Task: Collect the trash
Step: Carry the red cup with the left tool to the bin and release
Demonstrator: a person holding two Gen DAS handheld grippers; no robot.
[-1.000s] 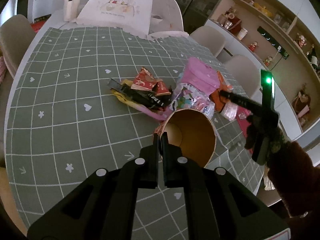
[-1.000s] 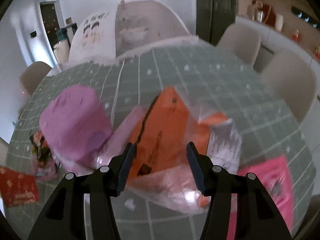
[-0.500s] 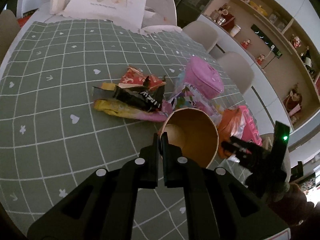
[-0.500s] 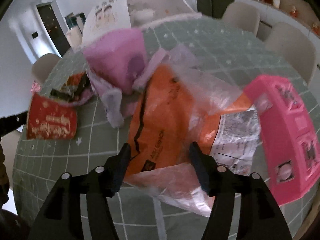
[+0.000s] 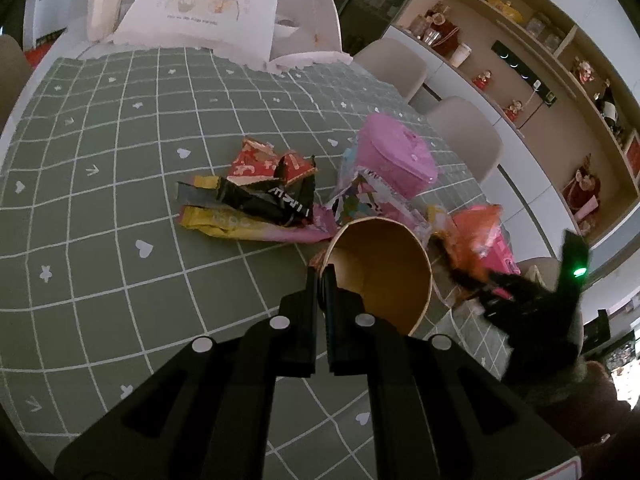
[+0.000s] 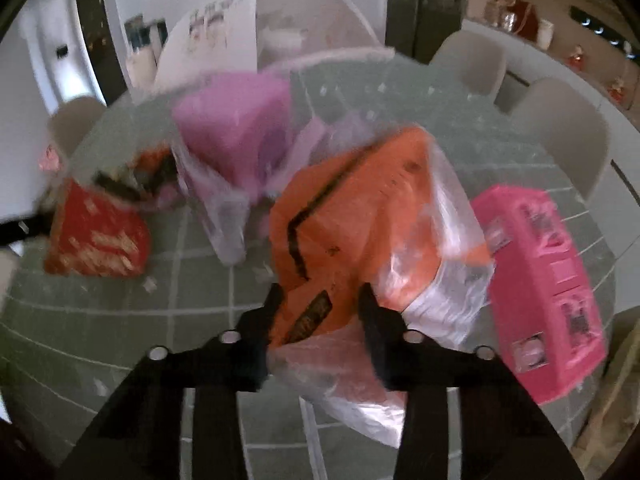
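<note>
On table: left gripper (image 5: 321,280) pinches paper cup (image 5: 380,268) rim; right gripper (image 6: 320,300) closing, seemingly gripping orange bag (image 6: 360,216).

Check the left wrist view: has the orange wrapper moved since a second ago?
Yes. The orange wrapper between the right gripper's closing jaws has come from beside the purple box toward the paper cup's mouth.

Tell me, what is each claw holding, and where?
Left gripper pinches the paper cup by its rim. Right gripper is closing on the orange plastic bag, near edge.
</note>
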